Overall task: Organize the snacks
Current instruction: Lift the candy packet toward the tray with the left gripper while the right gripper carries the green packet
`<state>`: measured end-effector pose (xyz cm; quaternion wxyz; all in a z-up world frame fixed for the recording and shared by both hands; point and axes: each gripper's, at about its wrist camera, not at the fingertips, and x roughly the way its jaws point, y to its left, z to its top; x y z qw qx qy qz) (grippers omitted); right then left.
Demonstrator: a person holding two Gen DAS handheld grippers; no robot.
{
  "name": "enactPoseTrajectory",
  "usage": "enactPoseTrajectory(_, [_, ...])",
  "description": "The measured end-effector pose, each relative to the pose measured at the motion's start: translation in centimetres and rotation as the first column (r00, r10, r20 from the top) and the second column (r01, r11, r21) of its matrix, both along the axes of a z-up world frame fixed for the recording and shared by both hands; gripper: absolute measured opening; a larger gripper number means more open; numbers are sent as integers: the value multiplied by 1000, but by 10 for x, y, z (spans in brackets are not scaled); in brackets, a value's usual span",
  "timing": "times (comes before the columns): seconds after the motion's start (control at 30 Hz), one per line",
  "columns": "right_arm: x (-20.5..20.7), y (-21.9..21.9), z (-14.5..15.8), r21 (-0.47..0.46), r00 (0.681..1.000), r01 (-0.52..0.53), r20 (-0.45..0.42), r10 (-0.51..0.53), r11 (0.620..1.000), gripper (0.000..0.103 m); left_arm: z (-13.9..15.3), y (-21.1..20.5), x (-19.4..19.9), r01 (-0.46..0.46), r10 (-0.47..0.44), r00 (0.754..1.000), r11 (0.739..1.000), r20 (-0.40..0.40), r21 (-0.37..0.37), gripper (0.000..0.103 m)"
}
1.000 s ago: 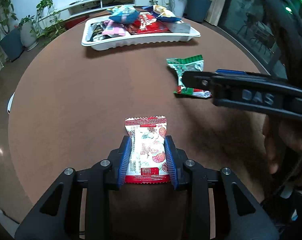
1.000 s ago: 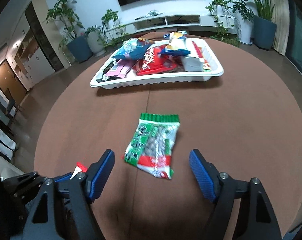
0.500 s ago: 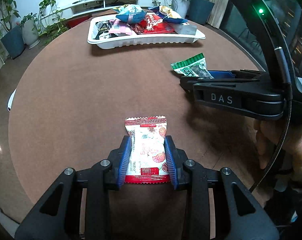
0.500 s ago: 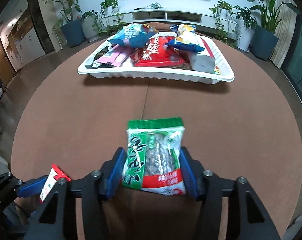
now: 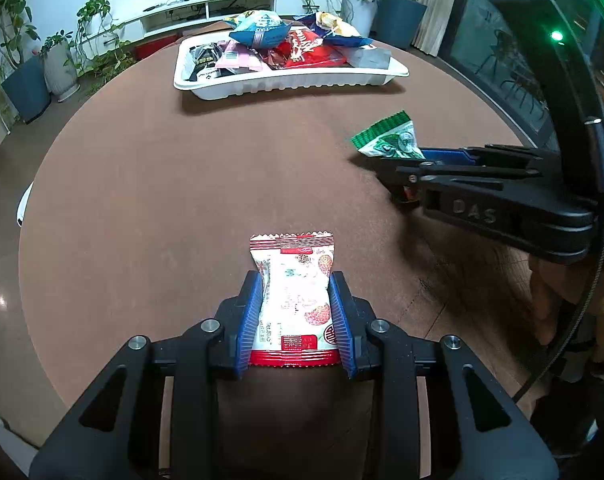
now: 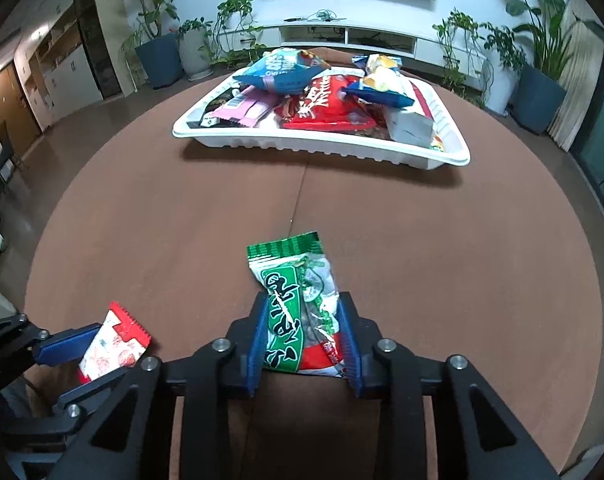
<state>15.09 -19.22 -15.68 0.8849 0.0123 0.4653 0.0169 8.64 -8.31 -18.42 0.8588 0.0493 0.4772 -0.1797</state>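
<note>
Round brown table (image 5: 162, 200) filled the left wrist view, plants and a white TV shelf behind. White tray (image 5: 286, 82) sat at the far side, already heaped with snack bags. Left gripper (image 5: 294, 320) was closed snugly on a red-white pack (image 5: 292, 280), blue pads pressed to both long edges, pack level above the table. Off to the right, the right gripper (image 5: 405, 160) showed side-on with a green pack (image 5: 385, 140) sticking out of its tip; its opening couldn't be read from here. Right wrist view: same table (image 6: 182, 220), tray (image 6: 321, 146) straight ahead and well apart, piled with blue, red and pink bags. Right gripper (image 6: 303, 336) was pinched tight on the green pack (image 6: 298, 300), which was squeezed and bulged between the pads, top end tilted forward. Left gripper (image 6: 82, 344) showed at lower left holding the red-white pack (image 6: 110, 344) tilted. Step, as judged: both picks done, carry to tray about to start. Next move likely needs both packs taken forward over the tray rim, high enough to clear the pile, then released where there's room, arms kept apart.
</note>
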Motion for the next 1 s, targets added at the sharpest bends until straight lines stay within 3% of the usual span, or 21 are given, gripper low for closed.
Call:
enactPoseTrajectory(0.37, [-19, -24, 12, 166, 999, 37, 18, -41, 985, 33, 4, 1, -1, -1, 2, 1000, 1000, 10, -28, 30])
enactPoseTrajectory(0.7, [-25, -59, 30, 259, 994, 91, 37, -104, 961, 33, 19, 11, 12, -22, 24, 1000, 994, 12, -105, 29])
enactPoseTrajectory(1.0, [-14, -124, 65, 279, 973, 182, 86, -214, 943, 33, 72, 34, 57, -53, 68, 994, 985, 82, -166, 29])
